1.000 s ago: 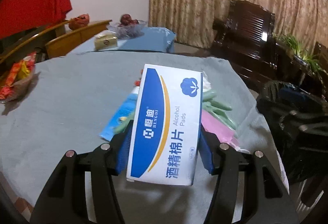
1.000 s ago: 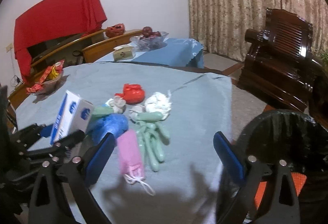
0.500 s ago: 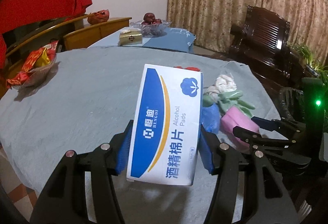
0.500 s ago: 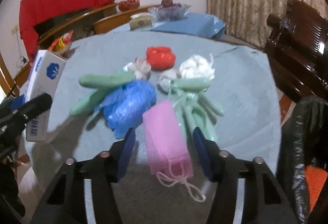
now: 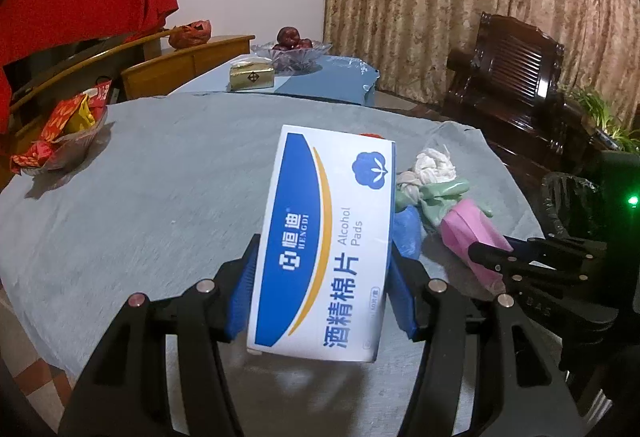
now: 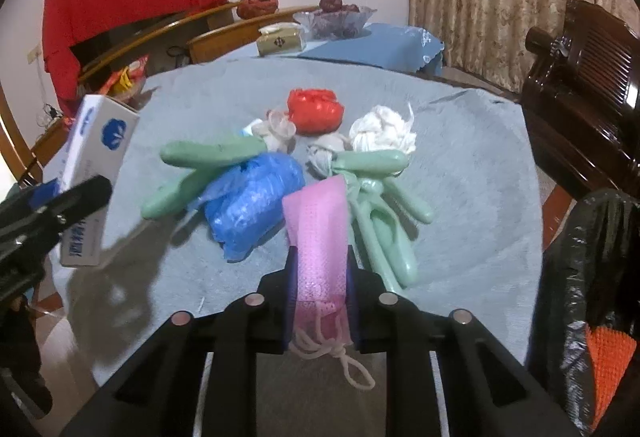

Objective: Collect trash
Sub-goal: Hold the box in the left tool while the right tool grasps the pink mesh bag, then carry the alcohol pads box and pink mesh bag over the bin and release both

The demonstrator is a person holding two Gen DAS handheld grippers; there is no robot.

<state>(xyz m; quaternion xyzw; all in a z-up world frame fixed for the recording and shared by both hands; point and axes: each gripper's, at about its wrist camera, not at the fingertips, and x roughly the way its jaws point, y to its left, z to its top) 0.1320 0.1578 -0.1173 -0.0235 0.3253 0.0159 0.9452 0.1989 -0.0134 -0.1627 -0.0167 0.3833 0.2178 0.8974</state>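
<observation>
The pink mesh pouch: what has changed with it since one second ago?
The right hand-held gripper came down over the pink mesh pouch and its jaws have just been closing onto it. The left hand-held gripper still holds the white-and-blue alcohol pad box.

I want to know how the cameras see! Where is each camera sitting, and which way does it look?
Left wrist: sits on the left gripper, looking along its fingers across the grey table; it grips the alcohol pads box.
Right wrist: sits on the right gripper, its jaws just closing on the pink mask.
Both show the box, the mask, the blue bag and each other's gripper.
</observation>
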